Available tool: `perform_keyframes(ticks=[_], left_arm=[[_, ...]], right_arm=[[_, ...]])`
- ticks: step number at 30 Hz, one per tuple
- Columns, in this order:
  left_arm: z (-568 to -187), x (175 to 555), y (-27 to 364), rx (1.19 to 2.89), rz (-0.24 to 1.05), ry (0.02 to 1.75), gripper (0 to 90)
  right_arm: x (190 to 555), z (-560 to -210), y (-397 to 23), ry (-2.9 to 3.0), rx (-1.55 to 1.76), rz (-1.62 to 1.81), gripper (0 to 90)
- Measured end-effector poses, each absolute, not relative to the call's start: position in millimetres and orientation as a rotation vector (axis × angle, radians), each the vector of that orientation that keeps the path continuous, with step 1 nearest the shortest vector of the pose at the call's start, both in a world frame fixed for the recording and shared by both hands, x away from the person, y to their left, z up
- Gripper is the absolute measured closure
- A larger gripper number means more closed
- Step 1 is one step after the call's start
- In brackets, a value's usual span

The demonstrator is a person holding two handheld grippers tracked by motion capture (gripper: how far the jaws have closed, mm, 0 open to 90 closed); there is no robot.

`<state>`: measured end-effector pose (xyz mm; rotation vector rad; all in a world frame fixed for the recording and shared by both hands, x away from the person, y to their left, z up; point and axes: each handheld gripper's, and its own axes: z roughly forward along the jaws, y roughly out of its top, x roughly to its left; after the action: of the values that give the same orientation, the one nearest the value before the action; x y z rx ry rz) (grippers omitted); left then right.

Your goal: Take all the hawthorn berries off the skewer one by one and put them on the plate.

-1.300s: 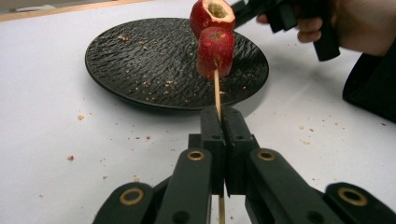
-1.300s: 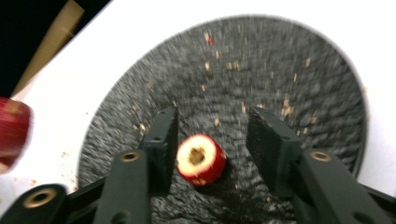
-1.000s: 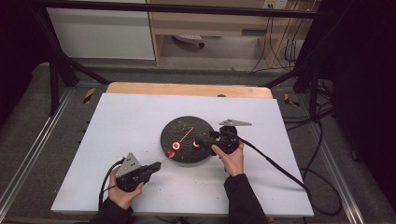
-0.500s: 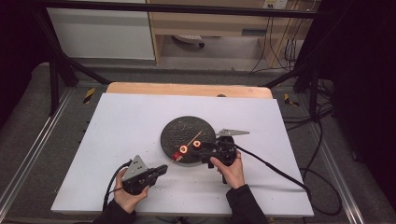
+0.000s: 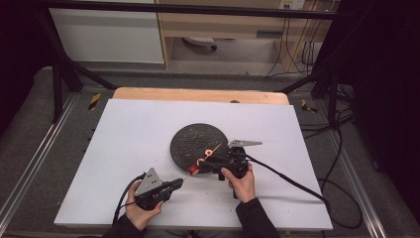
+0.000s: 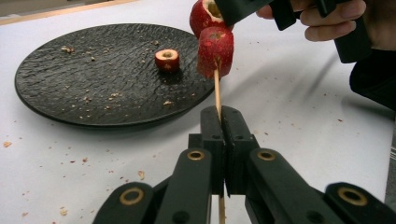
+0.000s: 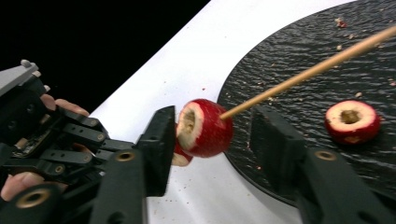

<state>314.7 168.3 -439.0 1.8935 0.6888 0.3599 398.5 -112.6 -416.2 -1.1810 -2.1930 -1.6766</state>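
Left gripper view: thin wooden skewer [image 6: 217, 93], glossy hollowed red fruit [image 6: 215, 51], rough black plate [image 6: 70, 93].

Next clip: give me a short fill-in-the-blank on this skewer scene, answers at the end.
1. The left tool is shut on a wooden ___.
2. One red fruit piece lies alone on the black ___.
3. The number of fruit pieces on the stick is ___.
4. The right tool has a fruit piece between its ___.

Answers: skewer; plate; two; jaws
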Motion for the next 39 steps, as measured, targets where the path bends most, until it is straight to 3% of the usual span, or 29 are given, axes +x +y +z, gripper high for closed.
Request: perform_keyframes(ticks=[4,21,39], left_arm=[[-439.6,314.3,167.8,1.893,0.357,0.685,88.2],[-437.3,313.9,170.3,1.866,0.367,0.653,88.3],[-435.0,313.7,175.7,1.858,0.389,0.643,88.3]], right_arm=[[398.6,-416.6,-112.2,-2.164,-1.167,-1.675,62.1],[402.5,-409.3,-117.8,-2.064,-1.172,-1.685,70.1],[414.8,-395.0,-134.2,-2.023,-1.238,-1.736,70.9]])
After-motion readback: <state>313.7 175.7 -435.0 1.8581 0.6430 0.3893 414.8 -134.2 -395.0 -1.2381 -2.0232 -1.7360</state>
